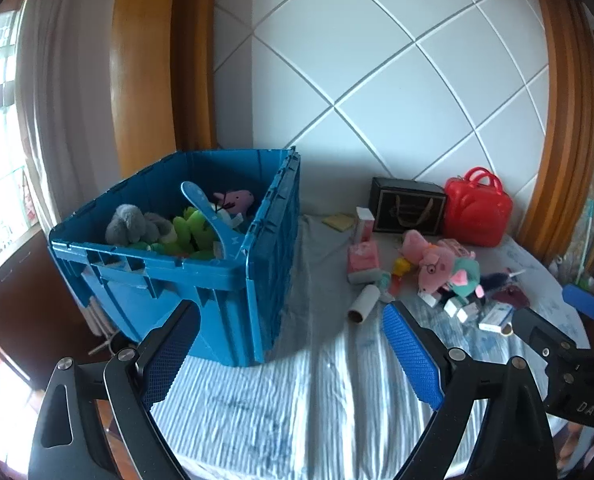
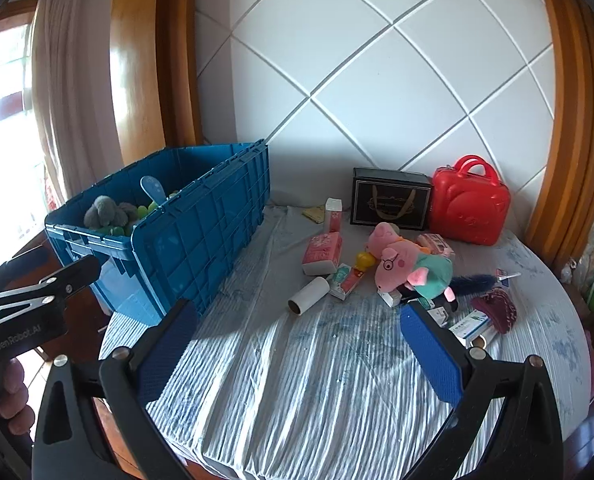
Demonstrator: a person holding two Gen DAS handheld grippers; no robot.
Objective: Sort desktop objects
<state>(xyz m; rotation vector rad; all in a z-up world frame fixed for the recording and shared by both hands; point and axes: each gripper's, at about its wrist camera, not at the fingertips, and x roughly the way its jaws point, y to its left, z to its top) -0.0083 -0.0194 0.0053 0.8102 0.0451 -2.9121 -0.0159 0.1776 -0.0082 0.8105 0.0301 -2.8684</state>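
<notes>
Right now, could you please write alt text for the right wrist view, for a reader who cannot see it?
The open, empty right gripper hangs over a striped cloth-covered table. Beyond it lie scattered items: a pink pig plush, a white roll, small boxes, and a red case by the wall. A blue crate at the left holds plush toys.

Blue crate, red case

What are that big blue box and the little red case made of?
Blue crate: looks like rigid moulded plastic, with ribbed walls and a slight sheen. Red case: probably hard glossy plastic, given its bright highlights and moulded handle.
</notes>
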